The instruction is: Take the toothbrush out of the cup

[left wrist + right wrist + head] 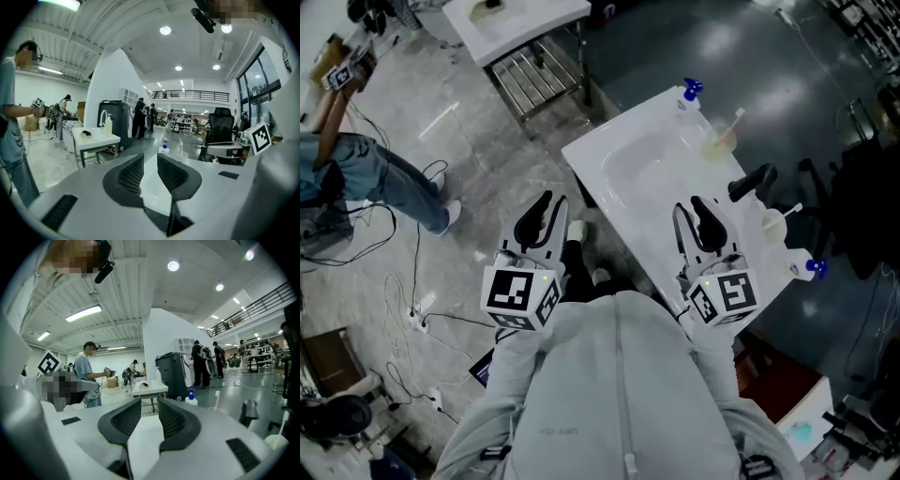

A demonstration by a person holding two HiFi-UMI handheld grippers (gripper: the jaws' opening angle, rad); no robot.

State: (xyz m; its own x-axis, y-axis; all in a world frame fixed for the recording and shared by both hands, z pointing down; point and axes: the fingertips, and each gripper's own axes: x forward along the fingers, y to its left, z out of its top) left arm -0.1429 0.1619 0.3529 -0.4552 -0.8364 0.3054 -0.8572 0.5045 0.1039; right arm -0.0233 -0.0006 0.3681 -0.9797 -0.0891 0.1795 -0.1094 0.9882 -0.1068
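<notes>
Standing in cup: toothbrush, apparently tilted; cup sits at the sink's far corner.
Right gripper: roughly level over sink's near edge, jaws partly apart, empty.
Left gripper: beside sink, over floor, jaws partly apart, empty.

A big open lab hall — white sink stands, loose floor cables, a railed mezzanine.
</notes>
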